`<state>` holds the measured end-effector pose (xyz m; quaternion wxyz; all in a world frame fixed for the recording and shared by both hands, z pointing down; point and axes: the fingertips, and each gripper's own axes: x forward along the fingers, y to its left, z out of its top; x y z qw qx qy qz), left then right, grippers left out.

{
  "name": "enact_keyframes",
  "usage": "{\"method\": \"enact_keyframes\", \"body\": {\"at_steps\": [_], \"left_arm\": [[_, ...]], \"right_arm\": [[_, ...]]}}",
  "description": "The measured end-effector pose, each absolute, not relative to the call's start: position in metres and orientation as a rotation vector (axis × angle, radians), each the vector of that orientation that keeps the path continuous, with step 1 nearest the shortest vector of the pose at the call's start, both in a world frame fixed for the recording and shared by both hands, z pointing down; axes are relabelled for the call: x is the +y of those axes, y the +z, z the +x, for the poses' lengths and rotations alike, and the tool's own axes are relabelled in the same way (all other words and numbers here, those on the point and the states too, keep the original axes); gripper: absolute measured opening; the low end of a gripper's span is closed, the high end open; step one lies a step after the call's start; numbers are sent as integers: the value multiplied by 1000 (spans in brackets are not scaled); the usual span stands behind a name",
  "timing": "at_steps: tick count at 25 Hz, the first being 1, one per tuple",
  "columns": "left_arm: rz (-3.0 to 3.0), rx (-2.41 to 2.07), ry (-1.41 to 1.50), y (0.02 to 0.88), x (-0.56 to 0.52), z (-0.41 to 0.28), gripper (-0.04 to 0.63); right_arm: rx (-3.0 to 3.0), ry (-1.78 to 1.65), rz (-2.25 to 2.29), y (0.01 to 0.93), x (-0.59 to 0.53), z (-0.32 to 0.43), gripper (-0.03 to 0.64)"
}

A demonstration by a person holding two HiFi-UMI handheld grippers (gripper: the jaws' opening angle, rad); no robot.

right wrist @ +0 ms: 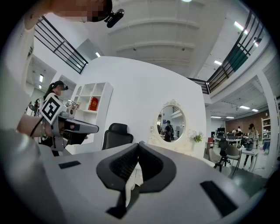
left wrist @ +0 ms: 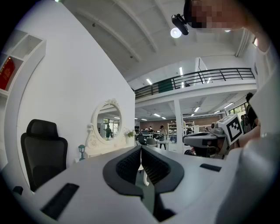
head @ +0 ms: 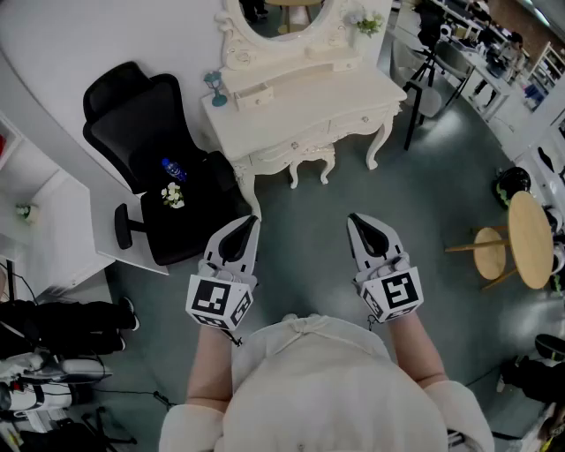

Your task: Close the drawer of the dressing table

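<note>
Item: dressing table (head: 309,101), white, carved legs, oval mirror (head: 282,18) on top; it stands against the wall at the 12 o'clock edge of the head view.
Drawer: a small drawer (head: 254,94) in the raised tier on the tabletop, left of centre, appears to stand out from its housing. The two knobbed drawers in the front apron look flush.
Task status: not begun, as far as can be judged. The drawer reads as open and nothing touches it.
Remaining: approach the table, set a gripper against the drawer front, push it home.
Left gripper (head: 252,220): jaws together, nothing between them, held level and pointing toward 12 o'clock.
Right gripper (head: 352,216): jaws together at the tips, nothing between them, held level beside the left one.
Drawer relative to left gripper: at 12 o'clock, well apart, with open floor (head: 300,229) between.
Drawer relative to right gripper: at about 11 o'clock, well apart.
Confirmation: both gripper views show the table and mirror small and distant beyond the closed tips.
Adjacent stock: black office chair (head: 146,124) at 10 o'clock of the left gripper, carrying a blue bottle (head: 174,168); a small white stool (head: 309,163) is tucked under the table.
Likely working gripper: the left one, judged by alignment; it lines up more directly with the drawer.
</note>
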<state>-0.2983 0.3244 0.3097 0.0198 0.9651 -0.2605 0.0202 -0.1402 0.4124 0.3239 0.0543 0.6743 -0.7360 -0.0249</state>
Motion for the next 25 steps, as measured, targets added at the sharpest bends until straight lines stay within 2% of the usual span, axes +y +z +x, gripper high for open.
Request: {"method": "enact_keyframes", "body": {"at_steps": [19, 20, 21, 22, 25], "left_arm": [[2927, -859, 76, 334, 282, -322, 20], [2927, -861, 45, 334, 279, -323, 78], [2931, -858, 20, 333, 276, -322, 303], [2934, -856, 11, 334, 273, -321, 379], [2914, -855, 37, 341, 265, -316, 379]], "right_arm": [[-2189, -9, 2096, 344, 375, -158, 6], [-2181, -7, 2099, 346, 372, -158, 6], [-2173, -4, 2105, 348, 369, -158, 6], [-2168, 1, 2112, 349, 366, -157, 6], [-2172, 15, 2119, 353, 358, -149, 6]]}}
